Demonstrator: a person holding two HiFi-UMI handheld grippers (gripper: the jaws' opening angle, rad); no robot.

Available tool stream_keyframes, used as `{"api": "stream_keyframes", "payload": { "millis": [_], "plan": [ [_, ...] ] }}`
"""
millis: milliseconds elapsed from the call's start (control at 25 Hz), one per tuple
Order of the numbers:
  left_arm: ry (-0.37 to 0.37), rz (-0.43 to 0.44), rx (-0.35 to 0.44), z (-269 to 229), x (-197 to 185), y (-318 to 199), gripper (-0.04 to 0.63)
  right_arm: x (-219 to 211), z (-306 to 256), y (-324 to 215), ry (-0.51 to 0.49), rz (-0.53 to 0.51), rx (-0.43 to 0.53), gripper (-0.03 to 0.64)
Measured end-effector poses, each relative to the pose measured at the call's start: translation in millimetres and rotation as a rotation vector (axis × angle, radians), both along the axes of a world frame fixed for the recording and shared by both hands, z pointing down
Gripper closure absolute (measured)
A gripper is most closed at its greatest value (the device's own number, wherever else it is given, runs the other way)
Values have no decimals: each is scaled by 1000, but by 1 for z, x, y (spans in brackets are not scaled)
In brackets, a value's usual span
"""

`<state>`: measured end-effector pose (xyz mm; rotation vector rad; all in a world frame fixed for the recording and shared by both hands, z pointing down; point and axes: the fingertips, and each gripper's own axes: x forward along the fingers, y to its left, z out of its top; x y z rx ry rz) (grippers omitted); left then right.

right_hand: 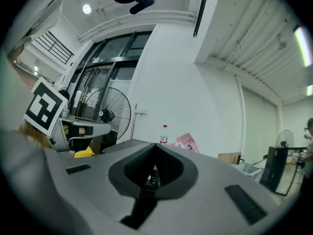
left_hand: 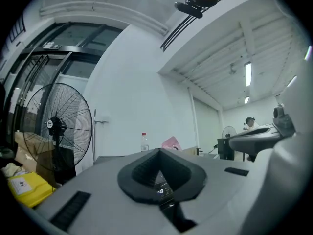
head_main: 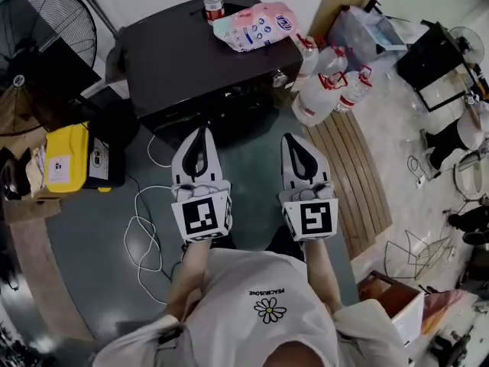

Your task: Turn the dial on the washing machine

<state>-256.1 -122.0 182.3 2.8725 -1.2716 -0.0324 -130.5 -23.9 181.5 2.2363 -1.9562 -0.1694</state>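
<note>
The dark washing machine stands ahead of me, seen from above. Its silver dial sits at the right end of the front panel. My left gripper and right gripper are held side by side, level, short of the machine's front. Both have their jaws together with nothing between them. The right gripper is the nearer one to the dial and does not touch it. In the left gripper view the closed tips frame a lit display on the panel; the right gripper view's tips show the same.
A water bottle and a pink bag lie on the machine's top. White jugs and a wooden pallet are to the right. A floor fan, a yellow box and a white cable are to the left.
</note>
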Motion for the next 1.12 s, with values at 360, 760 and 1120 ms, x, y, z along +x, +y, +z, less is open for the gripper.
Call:
{"api": "stream_keyframes", "payload": {
  "millis": [360,760,1120],
  "plan": [
    [13,-289,49,-7,80,70,595,114,-3,24,20,-258,36,614],
    [56,-443,48,-25,166,122,595,180,-20,58,42,-390,48,614],
    [30,-439,17,-18,199,129,595,201,-14,62,-8,-382,55,614]
  ]
}}
